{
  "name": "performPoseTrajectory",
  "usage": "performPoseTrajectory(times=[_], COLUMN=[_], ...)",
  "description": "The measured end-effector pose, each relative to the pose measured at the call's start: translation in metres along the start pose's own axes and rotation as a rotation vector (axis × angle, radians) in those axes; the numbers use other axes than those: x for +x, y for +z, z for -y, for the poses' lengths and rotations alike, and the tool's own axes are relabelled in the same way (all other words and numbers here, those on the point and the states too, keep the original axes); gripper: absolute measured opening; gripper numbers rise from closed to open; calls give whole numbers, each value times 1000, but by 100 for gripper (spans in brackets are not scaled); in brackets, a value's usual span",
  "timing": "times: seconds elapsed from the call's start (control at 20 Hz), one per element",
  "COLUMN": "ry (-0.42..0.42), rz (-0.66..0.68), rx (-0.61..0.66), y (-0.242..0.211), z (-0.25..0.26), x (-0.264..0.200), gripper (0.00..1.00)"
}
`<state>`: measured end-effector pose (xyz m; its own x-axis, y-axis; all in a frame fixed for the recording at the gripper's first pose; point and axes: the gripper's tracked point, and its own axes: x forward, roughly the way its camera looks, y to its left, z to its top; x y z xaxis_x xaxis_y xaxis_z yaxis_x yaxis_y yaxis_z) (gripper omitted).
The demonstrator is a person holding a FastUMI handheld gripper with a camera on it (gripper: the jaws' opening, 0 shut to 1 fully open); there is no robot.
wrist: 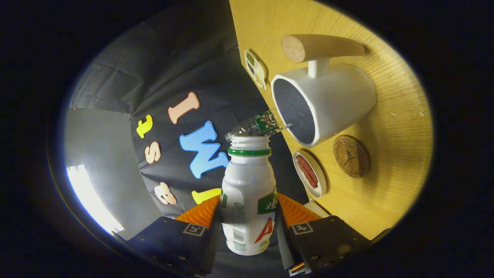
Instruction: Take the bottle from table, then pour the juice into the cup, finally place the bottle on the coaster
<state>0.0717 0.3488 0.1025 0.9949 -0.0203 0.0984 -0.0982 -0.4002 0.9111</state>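
Your tongs (249,216) are clamped on the white bottle (247,197), both fingers pressing its sides, its open green-ringed neck pointing toward the white cup (332,104). The view is rolled, so the desk (393,154) looks tilted. A cork coaster (351,156) lies just beside the cup, a small dish (309,173) nearby.

A wooden table (386,193) fills the right of the frame. Dark creased cloth wall (170,69) covers the centre and upper left. A bright light patch (88,197) glows at lower left.
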Motion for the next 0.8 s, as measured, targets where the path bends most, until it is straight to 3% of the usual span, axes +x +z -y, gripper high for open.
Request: performPoseTrajectory(times=[0.8], ry=[51], rz=[50], rx=[51], y=[21], z=[-11], x=[-1], gripper=[65])
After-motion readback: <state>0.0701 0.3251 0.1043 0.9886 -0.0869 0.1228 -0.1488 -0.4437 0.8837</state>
